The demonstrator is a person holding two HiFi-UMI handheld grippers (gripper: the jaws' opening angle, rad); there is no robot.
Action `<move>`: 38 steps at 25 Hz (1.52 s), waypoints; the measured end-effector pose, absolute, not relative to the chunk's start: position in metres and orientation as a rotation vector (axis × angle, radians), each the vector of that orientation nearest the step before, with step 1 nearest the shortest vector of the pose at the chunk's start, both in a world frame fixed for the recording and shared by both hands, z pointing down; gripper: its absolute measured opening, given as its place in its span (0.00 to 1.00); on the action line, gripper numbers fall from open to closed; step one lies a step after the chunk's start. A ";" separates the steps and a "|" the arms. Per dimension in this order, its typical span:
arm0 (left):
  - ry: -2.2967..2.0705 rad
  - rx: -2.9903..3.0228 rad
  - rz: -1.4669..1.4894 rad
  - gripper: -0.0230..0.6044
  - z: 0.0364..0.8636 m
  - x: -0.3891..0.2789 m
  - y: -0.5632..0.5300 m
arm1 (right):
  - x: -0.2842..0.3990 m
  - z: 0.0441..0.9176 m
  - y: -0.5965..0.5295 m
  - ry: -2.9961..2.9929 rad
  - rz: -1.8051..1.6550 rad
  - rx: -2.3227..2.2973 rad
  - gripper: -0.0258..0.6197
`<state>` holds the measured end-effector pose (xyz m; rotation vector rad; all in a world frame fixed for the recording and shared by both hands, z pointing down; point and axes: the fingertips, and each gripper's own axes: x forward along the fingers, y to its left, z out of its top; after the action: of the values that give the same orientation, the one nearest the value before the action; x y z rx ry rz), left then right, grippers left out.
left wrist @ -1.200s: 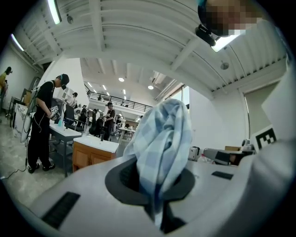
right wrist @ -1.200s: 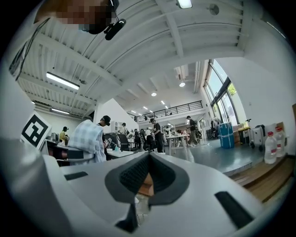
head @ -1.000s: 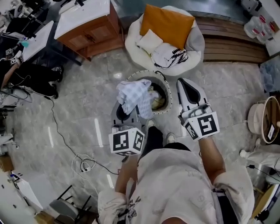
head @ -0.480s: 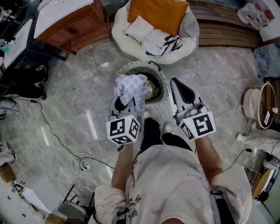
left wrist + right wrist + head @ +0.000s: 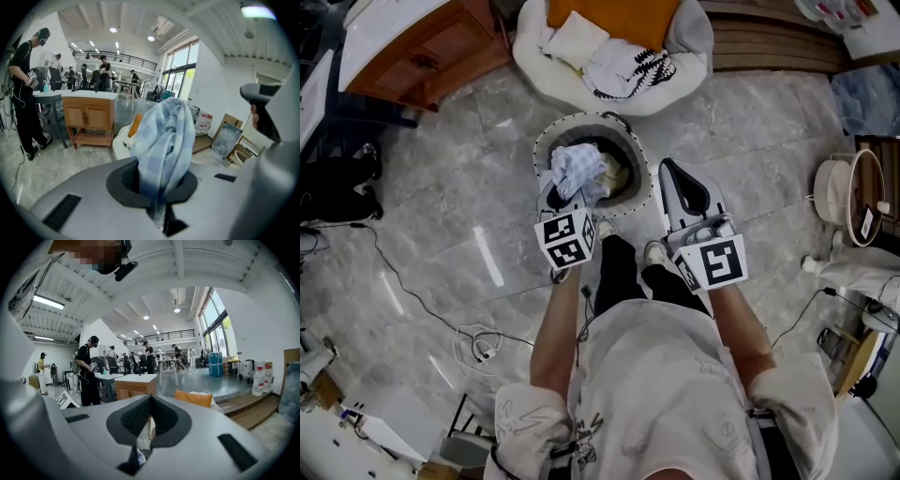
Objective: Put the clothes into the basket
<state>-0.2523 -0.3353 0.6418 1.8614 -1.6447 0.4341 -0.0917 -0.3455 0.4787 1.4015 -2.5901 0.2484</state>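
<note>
Pale blue checked cotton cloth (image 5: 578,169): bunched, hanging just over the round white-rimmed fabric basket (image 5: 581,118) on the marble floor (image 5: 469,187). Other clothes (image 5: 617,173) already inside. Soft, light, limp, so any pinched fold should hold. Left claw (image 5: 564,194) clamped on a fold. Right claw (image 5: 671,171) closed, empty, beside the basket.

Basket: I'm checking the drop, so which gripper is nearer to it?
Left. The left gripper is at the basket's near rim, holding the checked cloth over the opening. The right gripper points beside the basket, just outside its rim.
</note>
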 end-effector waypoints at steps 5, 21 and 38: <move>-1.541 1.801 0.472 0.09 0.691 -0.241 -0.342 | -0.091 0.492 -0.347 -2.551 0.279 1.393 0.02; -1.277 1.534 0.591 0.09 0.823 -0.215 -0.346 | -0.093 0.522 -0.349 -2.479 0.336 1.362 0.02; -1.198 1.420 0.732 0.39 0.850 -0.216 -0.307 | -0.092 0.533 -0.350 -2.495 0.367 1.296 0.02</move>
<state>-0.2157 -0.3074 0.8501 1.4196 -1.1980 0.7324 -0.0919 -0.3504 0.5328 1.2958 -2.4949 0.3669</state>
